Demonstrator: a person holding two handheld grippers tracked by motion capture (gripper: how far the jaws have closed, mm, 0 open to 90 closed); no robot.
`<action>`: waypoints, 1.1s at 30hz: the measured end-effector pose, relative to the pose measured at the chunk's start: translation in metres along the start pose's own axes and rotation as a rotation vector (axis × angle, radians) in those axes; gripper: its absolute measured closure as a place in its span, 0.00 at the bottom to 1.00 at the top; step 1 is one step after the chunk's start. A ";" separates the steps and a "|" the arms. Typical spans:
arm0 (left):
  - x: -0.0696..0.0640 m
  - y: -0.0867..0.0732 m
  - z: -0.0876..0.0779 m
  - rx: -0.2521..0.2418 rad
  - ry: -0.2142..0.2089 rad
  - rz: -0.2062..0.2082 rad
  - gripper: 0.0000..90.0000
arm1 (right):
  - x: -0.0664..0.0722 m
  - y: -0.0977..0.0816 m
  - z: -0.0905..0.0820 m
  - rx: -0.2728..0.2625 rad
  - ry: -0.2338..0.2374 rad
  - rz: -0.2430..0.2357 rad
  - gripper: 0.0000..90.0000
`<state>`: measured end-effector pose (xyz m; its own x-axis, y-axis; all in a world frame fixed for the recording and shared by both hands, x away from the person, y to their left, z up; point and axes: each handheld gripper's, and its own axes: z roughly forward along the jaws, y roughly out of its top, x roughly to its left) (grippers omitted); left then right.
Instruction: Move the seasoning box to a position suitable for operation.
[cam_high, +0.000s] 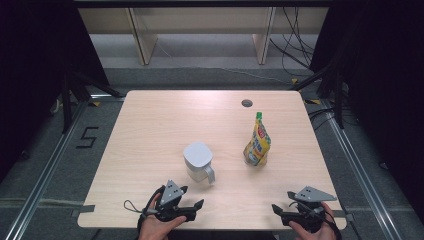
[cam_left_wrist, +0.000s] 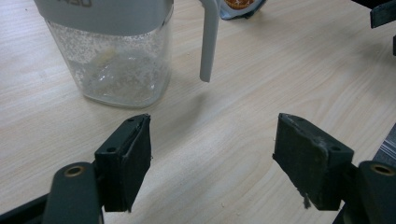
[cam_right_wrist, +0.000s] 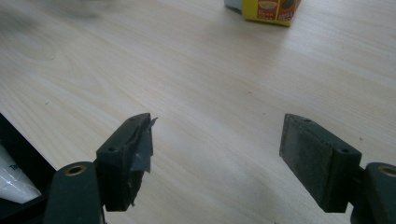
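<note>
High view: a pale wood worktop (cam_high: 165, 125) carries a jug (cam_high: 198, 162) with a grey lid and handle near the centre, and a yellow pouch (cam_high: 257, 142) with a green cap standing upright to its right, well apart from it. The left gripper (cam_high: 192, 207) sits at the near edge, just in front of the jug, held in a hand (cam_high: 157, 225). The right gripper (cam_high: 278, 211) sits at the near right edge, in front of the pouch but well apart from it.

Left gripper view: jaws wide open, holding nothing, over bare worktop. The clear jug (cam_left_wrist: 116, 56) stands just ahead, handle toward the right jaw; not touching.

Right gripper view: jaws wide open, empty. The pouch (cam_right_wrist: 268, 9) base shows far ahead.
</note>
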<state>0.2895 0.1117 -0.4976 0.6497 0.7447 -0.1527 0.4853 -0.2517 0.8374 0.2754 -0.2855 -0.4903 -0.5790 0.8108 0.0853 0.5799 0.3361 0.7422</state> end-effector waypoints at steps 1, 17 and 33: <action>-0.001 0.000 0.001 -0.010 -0.002 -0.007 0.30 | 0.000 0.000 0.000 0.000 0.000 0.000 0.30; -0.002 0.019 0.018 -0.061 -0.025 0.015 0.52 | -0.001 0.000 0.001 0.004 -0.015 0.001 0.30; -0.004 0.032 0.052 -0.042 -0.010 0.018 0.52 | 0.002 -0.001 0.004 0.020 0.012 0.009 0.30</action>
<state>0.3335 0.0686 -0.4974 0.6643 0.7337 -0.1427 0.4485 -0.2385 0.8614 0.2760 -0.2820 -0.4935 -0.5804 0.8082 0.0997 0.5965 0.3386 0.7277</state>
